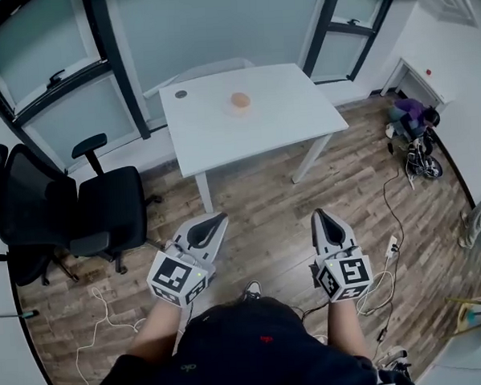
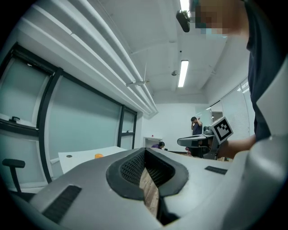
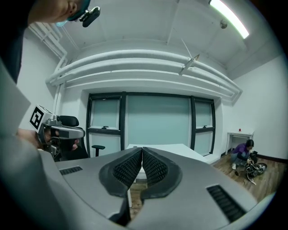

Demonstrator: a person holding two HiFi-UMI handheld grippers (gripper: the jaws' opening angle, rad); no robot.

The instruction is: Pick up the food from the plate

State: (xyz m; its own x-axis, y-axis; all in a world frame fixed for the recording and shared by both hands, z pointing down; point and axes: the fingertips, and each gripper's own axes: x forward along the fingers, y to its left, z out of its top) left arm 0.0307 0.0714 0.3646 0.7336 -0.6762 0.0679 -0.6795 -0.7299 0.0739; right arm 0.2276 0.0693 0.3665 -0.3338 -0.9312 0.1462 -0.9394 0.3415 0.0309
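The food [image 1: 240,101], a round orange-brown piece, lies on a small pale plate [image 1: 240,110] on the white table [image 1: 285,113] across the room. In the left gripper view the food [image 2: 98,156] is a small orange spot on the table top. My left gripper [image 1: 218,219] and right gripper [image 1: 317,217] are held low in front of the person, over the wooden floor and well short of the table. Both are shut with nothing between their jaws, as the left gripper [image 2: 145,151] and right gripper [image 3: 142,150] show in their own views.
A black office chair [image 1: 81,212] stands left of the table. A small dark disc [image 1: 181,93] lies at the table's far left corner. Cables [image 1: 387,220] run over the floor at right. A person [image 1: 409,118] crouches by a small wheeled thing at the right wall.
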